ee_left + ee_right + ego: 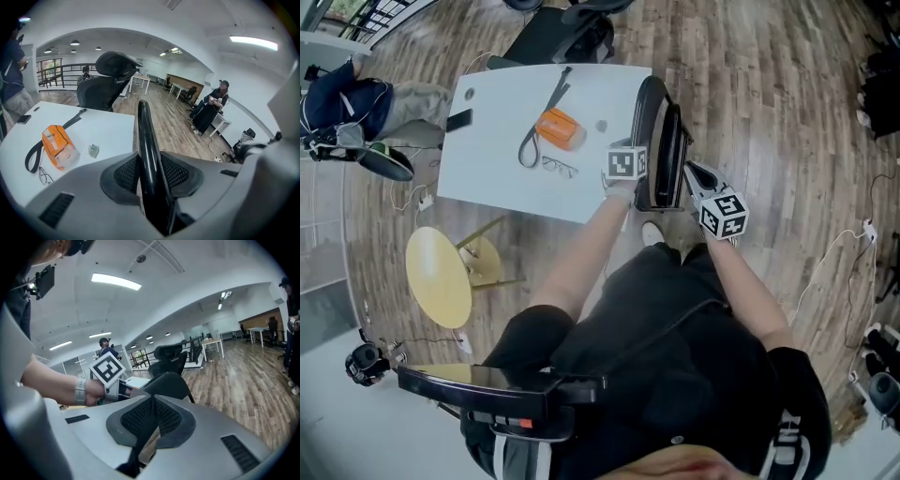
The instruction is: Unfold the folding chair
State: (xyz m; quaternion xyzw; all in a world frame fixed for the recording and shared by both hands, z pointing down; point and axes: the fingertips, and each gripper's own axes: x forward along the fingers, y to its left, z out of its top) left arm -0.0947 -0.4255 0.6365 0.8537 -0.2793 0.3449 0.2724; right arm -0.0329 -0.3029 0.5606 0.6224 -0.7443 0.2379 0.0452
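On table (487, 183), pouch (560, 128) behind glasses (560, 168), folding chair (661, 150) at table's right edge

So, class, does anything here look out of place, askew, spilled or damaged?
Nothing is spilled or broken. The round yellow stool on the wooden floor near the white table appears tipped, legs pointing sideways, though the wide lens may cause that. The black folding chair stands folded beside the table.

head looks steeply down — gripper views (close in) share folding chair (670, 159)
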